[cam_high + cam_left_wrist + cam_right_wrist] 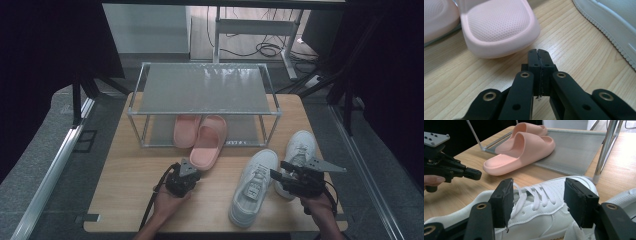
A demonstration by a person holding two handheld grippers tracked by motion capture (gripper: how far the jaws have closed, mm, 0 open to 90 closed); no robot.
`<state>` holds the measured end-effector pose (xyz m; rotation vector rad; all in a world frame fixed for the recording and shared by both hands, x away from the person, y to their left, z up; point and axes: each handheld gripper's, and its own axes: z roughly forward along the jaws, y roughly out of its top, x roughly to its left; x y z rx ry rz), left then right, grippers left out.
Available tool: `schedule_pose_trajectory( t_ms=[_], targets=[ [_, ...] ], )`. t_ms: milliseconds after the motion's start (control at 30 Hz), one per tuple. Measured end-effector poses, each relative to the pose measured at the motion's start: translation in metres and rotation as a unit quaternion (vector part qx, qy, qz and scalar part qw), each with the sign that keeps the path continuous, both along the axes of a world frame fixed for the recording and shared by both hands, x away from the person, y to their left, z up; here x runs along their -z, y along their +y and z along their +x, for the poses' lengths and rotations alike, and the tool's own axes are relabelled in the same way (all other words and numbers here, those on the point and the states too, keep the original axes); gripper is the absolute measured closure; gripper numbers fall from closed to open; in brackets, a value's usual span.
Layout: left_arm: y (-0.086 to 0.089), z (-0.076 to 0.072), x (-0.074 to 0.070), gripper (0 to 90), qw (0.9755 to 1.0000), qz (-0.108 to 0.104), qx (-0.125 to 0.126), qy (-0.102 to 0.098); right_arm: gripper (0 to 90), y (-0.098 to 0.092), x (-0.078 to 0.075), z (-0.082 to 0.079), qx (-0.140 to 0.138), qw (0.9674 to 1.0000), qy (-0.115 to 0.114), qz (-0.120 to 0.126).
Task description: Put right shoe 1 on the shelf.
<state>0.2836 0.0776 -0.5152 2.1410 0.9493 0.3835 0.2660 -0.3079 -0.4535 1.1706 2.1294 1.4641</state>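
Shoe-racking step: right gripper (537, 202) fingers spread wide over white lace-up leather sneaker (252, 186), not gripping. Left gripper (539, 58) fingers closed empty beside pink foam slide (499, 27). Next: clamp sneaker.

Dim high view w/ dark edges, soft shadows, gripper views brighter, near jaws blurred

The left gripper (190, 172), held in the person's left hand (167, 200), lay low and pointed forward with its fingers (534, 58) pressed together on nothing. The right gripper (279, 170), held in the right hand (317, 205), pointed leftward, its fingers (502, 195) spread wide apart.
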Motion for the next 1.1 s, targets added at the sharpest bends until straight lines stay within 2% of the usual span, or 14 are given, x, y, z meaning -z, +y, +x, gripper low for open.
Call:
schedule_pose_trajectory(
  t_ms=[267, 667, 1100],
  targets=[
    [0.000, 0.004, -0.002, 90.0, 1.0000, 0.000, -0.003, 0.000, 41.3, 0.001, 0.001, 0.000, -0.001, 1.0000, 0.000, -0.001],
    [-0.009, 0.014, 0.000, 90.0, 1.0000, 0.006, -0.001, 0.003, 41.4, 0.000, 0.000, 0.000, 0.002, 1.0000, 0.000, 0.000],
    [-0.025, 0.034, 0.000, 90.0, 1.0000, 0.006, -0.003, 0.006, 41.4, 0.000, 0.001, 0.001, 0.000, 1.0000, 0.000, -0.001]
  ],
)
